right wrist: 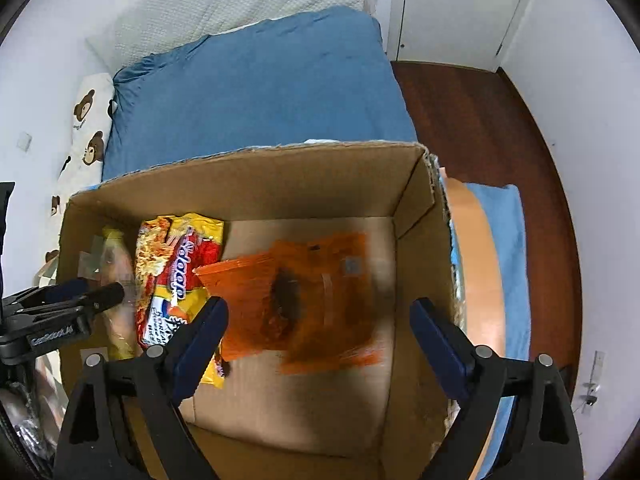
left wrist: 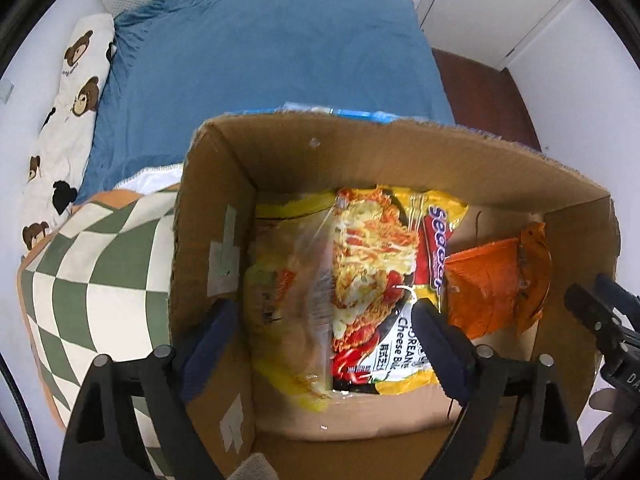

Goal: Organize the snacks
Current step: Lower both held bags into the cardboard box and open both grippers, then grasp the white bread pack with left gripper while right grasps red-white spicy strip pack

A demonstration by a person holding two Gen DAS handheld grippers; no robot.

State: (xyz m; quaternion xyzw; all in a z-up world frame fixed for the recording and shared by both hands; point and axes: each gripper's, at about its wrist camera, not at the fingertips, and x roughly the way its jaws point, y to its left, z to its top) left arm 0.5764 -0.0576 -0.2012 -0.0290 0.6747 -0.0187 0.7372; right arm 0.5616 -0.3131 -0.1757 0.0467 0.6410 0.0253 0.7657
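Observation:
An open cardboard box (left wrist: 400, 156) (right wrist: 248, 184) stands on the bed. Inside lie a yellow-and-red noodle packet (left wrist: 384, 280) (right wrist: 176, 264), a blurred yellow packet (left wrist: 288, 300) (right wrist: 114, 264) to its left, and an orange snack bag (left wrist: 496, 284) (right wrist: 304, 292) on the box floor. My left gripper (left wrist: 324, 320) is open above the noodle packets, holding nothing. My right gripper (right wrist: 320, 316) is open above the orange bag, which looks blurred. Each gripper shows at the edge of the other's view, the right one (left wrist: 600, 320) and the left one (right wrist: 68, 300).
The box sits on a blue bedsheet (left wrist: 272, 60) (right wrist: 256, 88). A green-and-white checked blanket (left wrist: 88, 280) lies left of the box, with a bear-print pillow (left wrist: 68, 120) beyond. A peach and blue cushion (right wrist: 480, 264) lies right of the box. Dark wood floor (right wrist: 472, 120) is to the right.

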